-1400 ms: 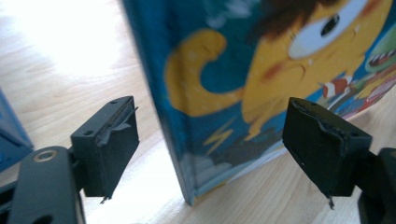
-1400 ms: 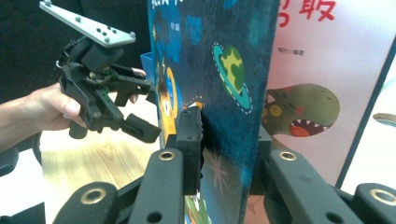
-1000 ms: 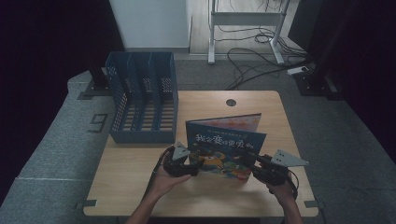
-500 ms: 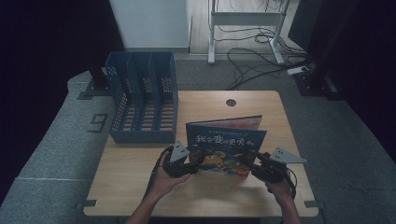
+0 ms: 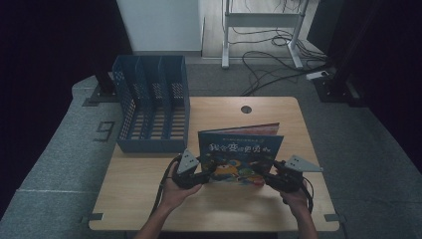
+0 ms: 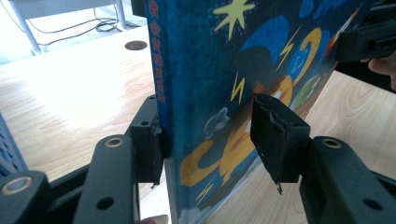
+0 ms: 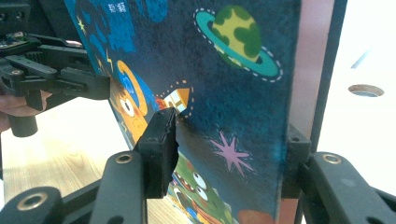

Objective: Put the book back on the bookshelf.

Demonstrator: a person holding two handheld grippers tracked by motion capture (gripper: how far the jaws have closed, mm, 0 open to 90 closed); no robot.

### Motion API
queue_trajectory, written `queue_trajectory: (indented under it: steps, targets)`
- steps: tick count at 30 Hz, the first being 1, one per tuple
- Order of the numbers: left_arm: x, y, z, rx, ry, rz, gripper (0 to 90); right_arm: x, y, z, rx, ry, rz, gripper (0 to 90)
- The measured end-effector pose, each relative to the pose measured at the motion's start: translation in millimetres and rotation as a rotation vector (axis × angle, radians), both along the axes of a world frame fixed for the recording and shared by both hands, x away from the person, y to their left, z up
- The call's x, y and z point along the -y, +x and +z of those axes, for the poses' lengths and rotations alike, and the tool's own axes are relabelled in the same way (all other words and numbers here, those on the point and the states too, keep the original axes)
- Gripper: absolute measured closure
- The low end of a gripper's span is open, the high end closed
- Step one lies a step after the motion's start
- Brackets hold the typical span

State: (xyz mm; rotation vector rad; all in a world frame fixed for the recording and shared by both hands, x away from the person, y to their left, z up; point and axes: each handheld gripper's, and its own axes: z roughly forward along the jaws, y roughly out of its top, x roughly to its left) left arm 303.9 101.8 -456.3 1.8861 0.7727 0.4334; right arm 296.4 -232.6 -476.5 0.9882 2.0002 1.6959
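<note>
Our left gripper (image 6: 205, 135) has its jaws astride the book (image 5: 240, 154) at its left edge; the near pad stands slightly off the cover. Our right gripper (image 7: 229, 149) straddles the right edge likewise. Whether either truly pinches, we cannot tell. The book stands upright mid-table (image 5: 149, 199), right of the rack (image 5: 152, 112). Both hands reach in from the near side.

A picture book (image 5: 240, 154) stands upright between my two grippers, blocking any straight path from my left gripper (image 5: 201, 175) to my right gripper (image 5: 266, 178). At ten o'clock a blue file rack (image 5: 152, 109) stands on the tabletop (image 5: 219, 209), near the book with a narrow gap between them. Bare wood lies open at twelve o'clock behind the book, around a round cable hole (image 5: 246, 109), and at six o'clock toward me.
</note>
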Motion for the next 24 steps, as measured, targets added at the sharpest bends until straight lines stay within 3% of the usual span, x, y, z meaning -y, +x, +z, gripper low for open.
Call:
queue_trajectory:
  steps: [6,11,18,24]
  targets:
    - [0.5,3.3,2.8,-0.005,-0.014,-0.013,45.7,-1.1,-0.2,-0.3,-0.006,-0.007,0.011,51.0]
    - [1.0,3.6,6.8,0.030,-0.037,-0.032,44.8,-3.2,-0.7,-0.6,-0.003,-0.026,0.015,51.4]
    - [2.8,3.5,14.3,0.052,-0.031,-0.040,43.9,-3.2,-1.6,-0.3,-0.003,-0.034,0.016,51.5]
    - [2.1,1.3,14.6,0.068,-0.036,-0.046,46.8,-1.1,-3.5,2.6,0.013,-0.038,-0.033,43.8]
